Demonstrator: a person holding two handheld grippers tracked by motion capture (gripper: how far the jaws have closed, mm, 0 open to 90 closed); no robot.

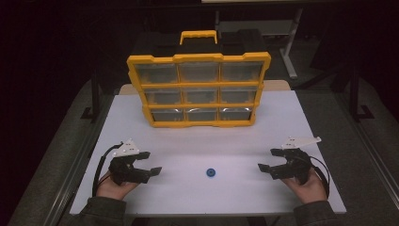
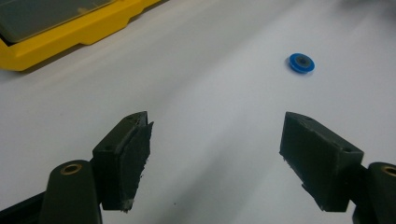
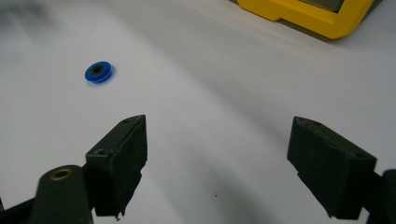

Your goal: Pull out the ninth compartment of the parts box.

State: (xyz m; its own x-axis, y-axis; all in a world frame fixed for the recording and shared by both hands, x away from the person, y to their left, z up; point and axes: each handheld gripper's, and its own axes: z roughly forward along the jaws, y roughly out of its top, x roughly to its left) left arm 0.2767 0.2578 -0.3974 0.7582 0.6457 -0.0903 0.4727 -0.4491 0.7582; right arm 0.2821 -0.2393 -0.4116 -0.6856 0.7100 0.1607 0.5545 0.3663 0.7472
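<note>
Table (image 1: 197, 141) surface lies bare around the blue disc (image 1: 211, 173), which sits near the front edge, between the left gripper (image 1: 149, 162) and right gripper (image 1: 269, 160). Both claws gape wide, empty. Yellow organizer (image 1: 197, 89) stands farther back.

Table (image 1: 155, 132): plain white top, no pattern, darker grey edge strip.

Organiser (image 1: 197, 89) at 12 o'clock: yellow frame and handle, black body behind, drawer fronts clear with a grey tint, three by three grid.

Disc (image 1: 211, 173) near 6 o'clock: bright blue rim, dark centre.

Left gripper (image 1: 149, 163) at 8 o'clock: black jaws, brass-coloured rivet, pale grey plate on top, black cable.

Right gripper (image 1: 270, 160) at 4 o'clock: same black, pale plate.

Sleeves (image 1: 101, 207): olive-grey.

Surroundings: dark.
</note>
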